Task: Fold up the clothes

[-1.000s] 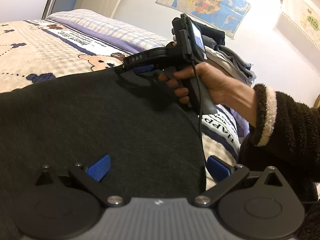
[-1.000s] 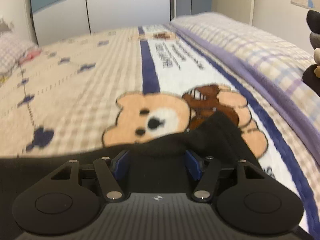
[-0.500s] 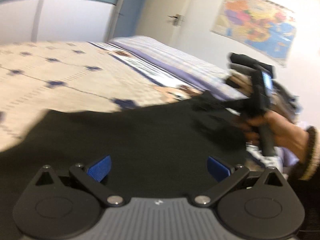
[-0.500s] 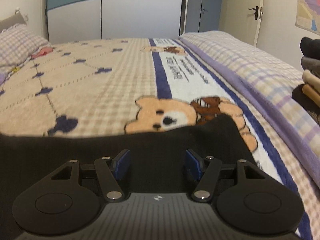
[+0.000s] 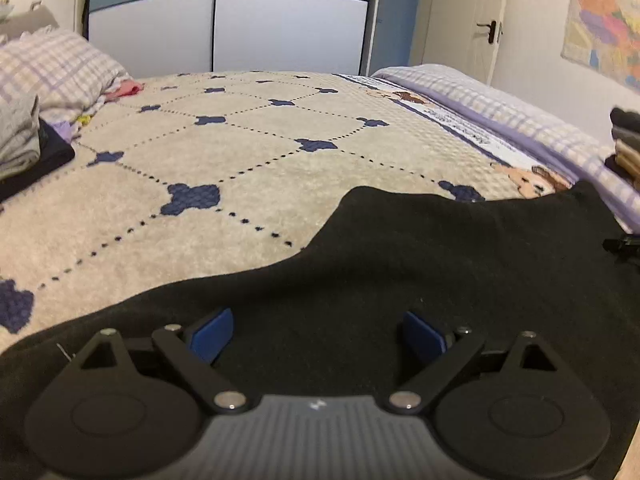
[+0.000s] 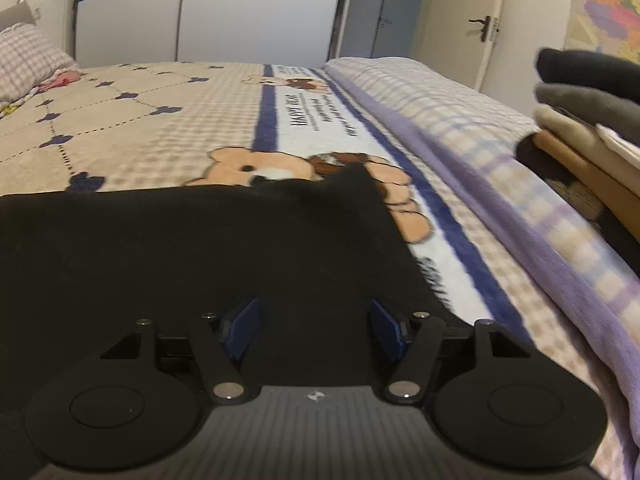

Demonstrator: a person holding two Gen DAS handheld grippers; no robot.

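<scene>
The black garment lies spread on the bed, filling the lower half of both frames. The left tongs stand wide apart above it, having just narrowed slightly with nothing clamped. The right tongs also stand apart over the cloth, their blue pads gripping nothing.

Both wrist cameras sit low and close over the black garment, angled down across the bed toward the far wardrobe. The left view takes in the pillow side; the right view, somewhat blurred, seems to sit nearer the stacked clothes. Both share the garment, bear blanket and door.
</scene>
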